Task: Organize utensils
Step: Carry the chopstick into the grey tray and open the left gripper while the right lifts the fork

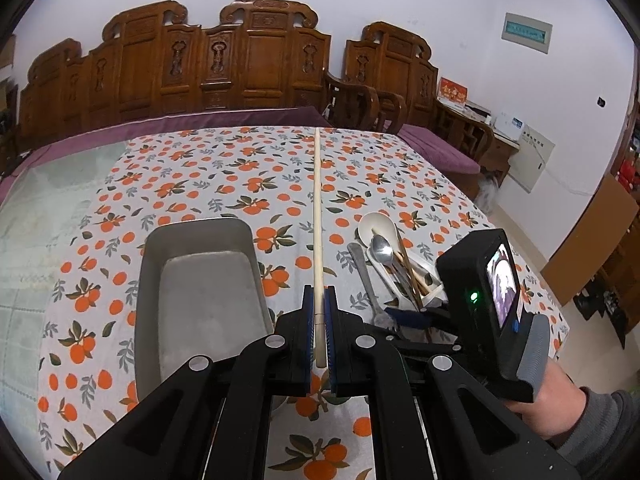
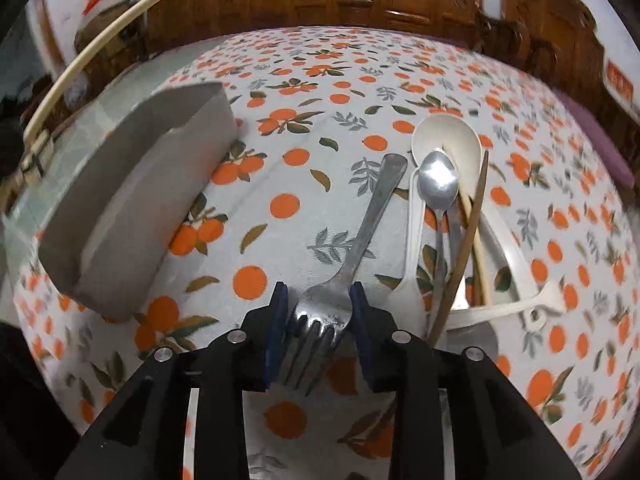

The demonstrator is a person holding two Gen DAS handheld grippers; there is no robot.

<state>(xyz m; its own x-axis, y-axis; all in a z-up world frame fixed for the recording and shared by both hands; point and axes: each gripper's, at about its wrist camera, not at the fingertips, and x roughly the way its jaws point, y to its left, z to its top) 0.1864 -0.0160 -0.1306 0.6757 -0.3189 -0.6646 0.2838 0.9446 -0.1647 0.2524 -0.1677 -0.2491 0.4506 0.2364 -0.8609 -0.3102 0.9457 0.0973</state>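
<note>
My left gripper [image 1: 319, 300] is shut on a pale chopstick [image 1: 317, 216] that points forward above the table, just right of the grey metal tray [image 1: 200, 280]. The chopstick also shows in the right wrist view [image 2: 100, 44]. My right gripper [image 2: 319, 300] has its pads on both sides of the head of a metal fork [image 2: 360, 240] that lies on the cloth. To the fork's right lies a pile: a white ladle [image 2: 446, 140], a metal spoon [image 2: 437, 180], brown chopsticks [image 2: 464, 240] and white plastic utensils [image 2: 516, 264].
The table has an orange-print cloth [image 1: 240, 184] and a glass strip at the left [image 1: 48, 216]. Carved wooden benches [image 1: 224, 64] stand behind the table. The tray also shows at the left in the right wrist view [image 2: 132, 200].
</note>
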